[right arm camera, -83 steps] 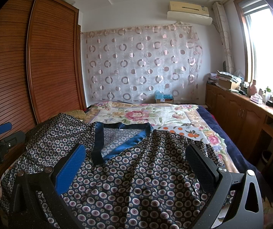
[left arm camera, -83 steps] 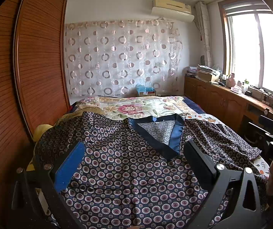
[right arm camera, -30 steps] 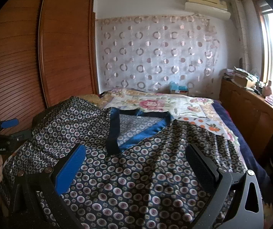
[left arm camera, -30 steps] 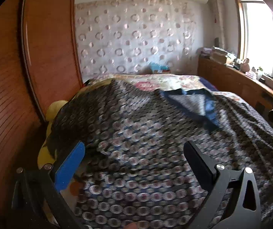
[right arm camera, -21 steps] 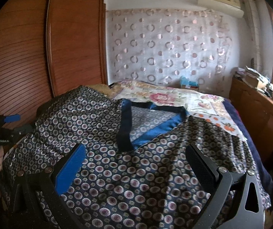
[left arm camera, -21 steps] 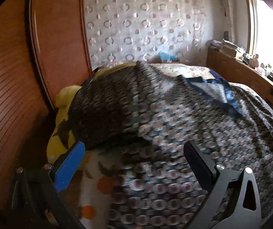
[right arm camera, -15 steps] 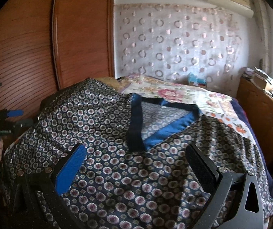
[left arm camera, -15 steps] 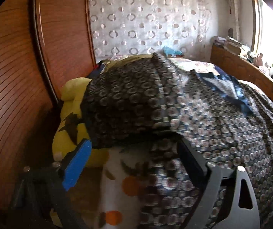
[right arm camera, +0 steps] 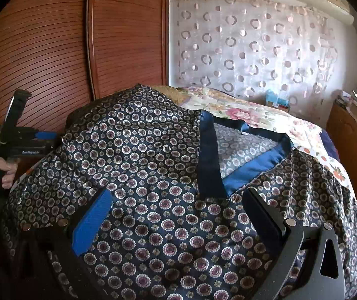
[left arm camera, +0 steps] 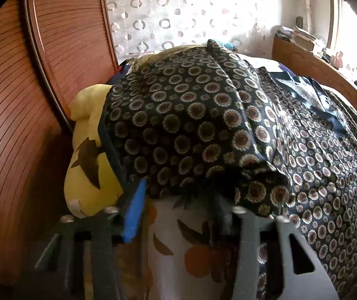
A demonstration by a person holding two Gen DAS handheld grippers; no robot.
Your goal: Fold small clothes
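**A:** Where is the garment?

**B:** I see the dark navy satin top printed with small ringed flowers [right arm camera: 158, 175] spread across the bed with the floral quilt [right arm camera: 248, 112], blue-trimmed neckline [right arm camera: 241, 155] away from me. Its left side is raised over a yellow plush toy [left arm camera: 88, 155] beside the slatted wooden wardrobe [left arm camera: 16, 125].

**A:** And the step?

**B:** I judge it is folding that left side inward. I'd carry the edge low and straight toward the neckline, keeping the fold line parallel to the side seam, since this slippery cloth will likely slide if it is dragged.

**A:** Jaws?

**B:** My left gripper [left arm camera: 178, 207] has its fingers partly closed, with the lifted cloth edge draped between them; I cannot tell whether it is truly pinched. My right gripper [right arm camera: 178, 212] hovers over the chest of the top, jaws wide apart, holding nothing.
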